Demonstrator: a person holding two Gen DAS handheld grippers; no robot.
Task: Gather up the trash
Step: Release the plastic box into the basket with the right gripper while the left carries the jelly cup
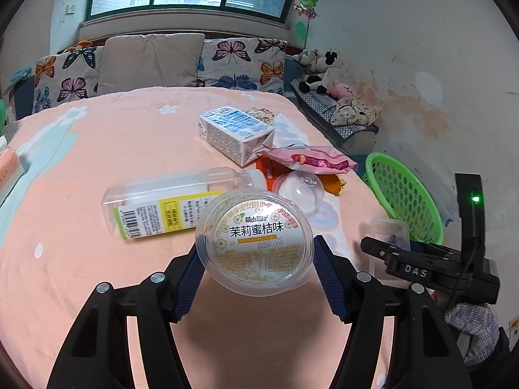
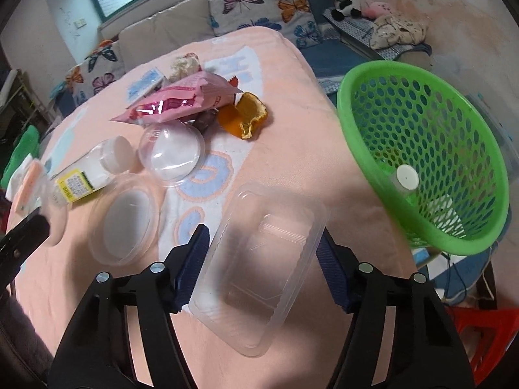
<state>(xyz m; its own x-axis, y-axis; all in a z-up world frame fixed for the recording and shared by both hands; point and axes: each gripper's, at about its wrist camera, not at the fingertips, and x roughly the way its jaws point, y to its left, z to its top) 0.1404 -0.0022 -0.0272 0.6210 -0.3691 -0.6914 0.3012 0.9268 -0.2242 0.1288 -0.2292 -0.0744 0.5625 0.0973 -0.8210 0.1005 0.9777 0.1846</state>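
Observation:
A clear round cup (image 1: 256,243) with a yellow and white printed lid sits between the blue pads of my left gripper (image 1: 258,259), which is shut on it just above the pink blanket (image 1: 97,149). My right gripper (image 2: 261,249) is shut on a clear rectangular plastic tray (image 2: 262,265), its pads against the tray's two long sides. The green mesh basket (image 2: 421,162) stands at the bed's right edge, tilted toward me, with a white-capped bottle (image 2: 407,176) inside.
More trash lies on the blanket: a clear bottle (image 1: 162,207) on its side, a milk carton (image 1: 236,133), a pink wrapper (image 1: 311,159), a clear dome lid (image 1: 300,191) and orange peel (image 2: 246,116). Pillows line the far edge.

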